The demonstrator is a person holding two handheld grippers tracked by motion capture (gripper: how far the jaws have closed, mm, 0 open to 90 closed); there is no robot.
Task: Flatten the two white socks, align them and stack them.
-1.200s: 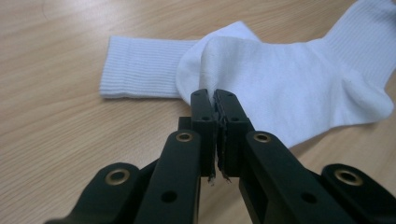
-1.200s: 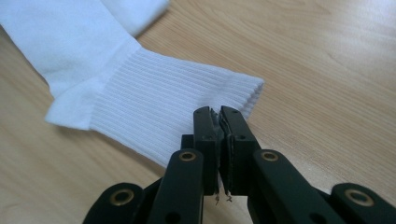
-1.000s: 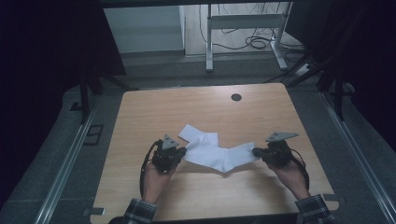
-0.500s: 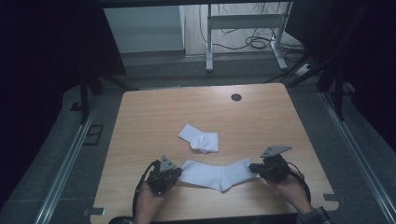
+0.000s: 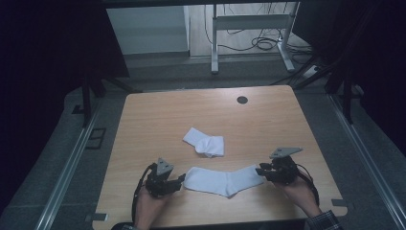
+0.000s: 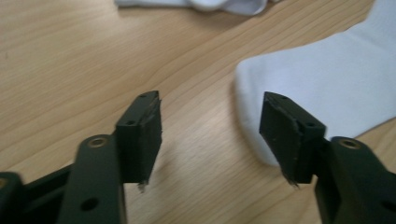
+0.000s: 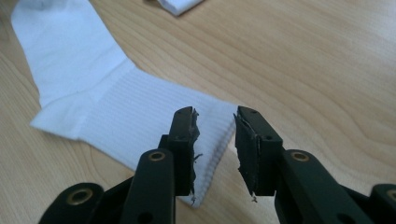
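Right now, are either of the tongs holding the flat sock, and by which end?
Nothing is held. Both tongs have just been opening: the left tongs stand off the sock toe, the right tongs straddle its cuff edge, unpinched.

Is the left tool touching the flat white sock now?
Apart. In the left gripper view the left tool is open and the flat sock lies beyond its jaws.
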